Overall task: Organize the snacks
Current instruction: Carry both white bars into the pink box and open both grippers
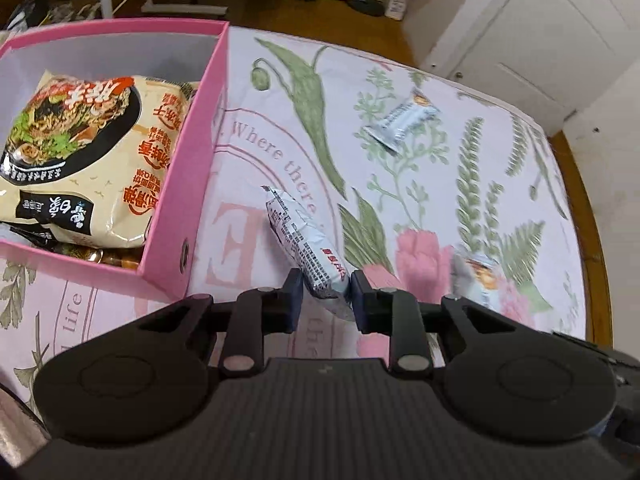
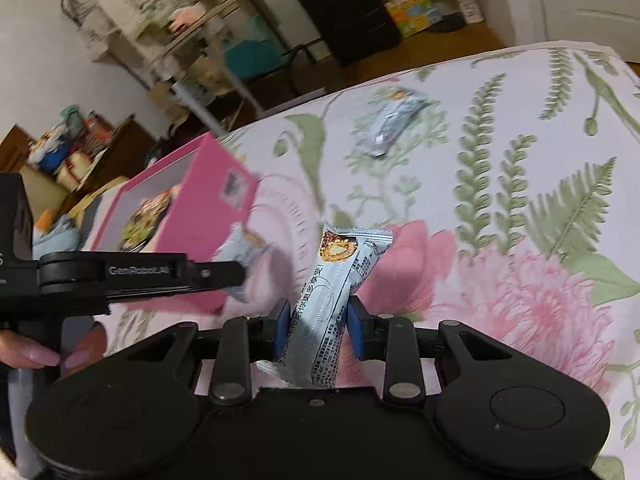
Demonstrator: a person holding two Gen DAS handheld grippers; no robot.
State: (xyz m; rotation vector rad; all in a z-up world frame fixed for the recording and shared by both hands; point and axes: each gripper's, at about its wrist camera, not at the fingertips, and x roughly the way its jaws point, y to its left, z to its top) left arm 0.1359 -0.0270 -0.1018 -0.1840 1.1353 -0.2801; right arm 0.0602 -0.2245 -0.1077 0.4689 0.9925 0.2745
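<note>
My left gripper (image 1: 324, 280) is shut on the near end of a silver snack bar (image 1: 304, 240), held above the floral tablecloth just right of the pink box (image 1: 208, 120). A noodle packet (image 1: 88, 152) lies on top inside that box. My right gripper (image 2: 318, 312) is shut on a pale blue snack bar (image 2: 340, 272) that stands up between its blue pads. In the right wrist view the left gripper (image 2: 236, 276) shows from the side, in front of the pink box (image 2: 208, 200). A third snack bar (image 1: 404, 120) (image 2: 394, 120) lies loose on the cloth farther back.
The floral tablecloth (image 1: 440, 200) covers a table with a wooden rim (image 1: 588, 208) on the right. A person's hand (image 2: 40, 356) grips the left tool. Beyond the table stand a black suitcase (image 2: 344, 12), shelves and a white door (image 1: 540, 20).
</note>
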